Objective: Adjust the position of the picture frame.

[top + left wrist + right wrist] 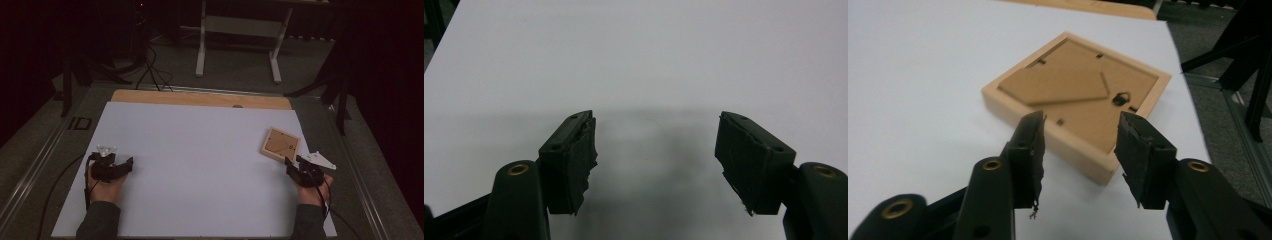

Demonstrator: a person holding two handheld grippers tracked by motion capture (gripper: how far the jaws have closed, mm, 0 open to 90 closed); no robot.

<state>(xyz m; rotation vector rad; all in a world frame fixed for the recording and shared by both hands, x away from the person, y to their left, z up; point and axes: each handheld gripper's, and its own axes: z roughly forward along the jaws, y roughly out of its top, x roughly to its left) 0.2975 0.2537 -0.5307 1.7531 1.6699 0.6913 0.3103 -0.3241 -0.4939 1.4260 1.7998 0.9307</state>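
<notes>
The right hand-held gripper point(1080, 132) hangs released over the face-down wooden frame point(1078, 95), whose backing clips show close up; the left hand-held gripper point(656, 145) gapes over the bare tabletop point(649, 60).

Left gripper point(656, 150) over the white table sheet point(649, 55), jaws spread wide with nothing between them. Pads point(579, 160) black and ragged (the edge of one frayed and torn). Soft shadow on the sheet between and below the jaws. Dark strip of floor point(434, 25) at the top corner.
</notes>
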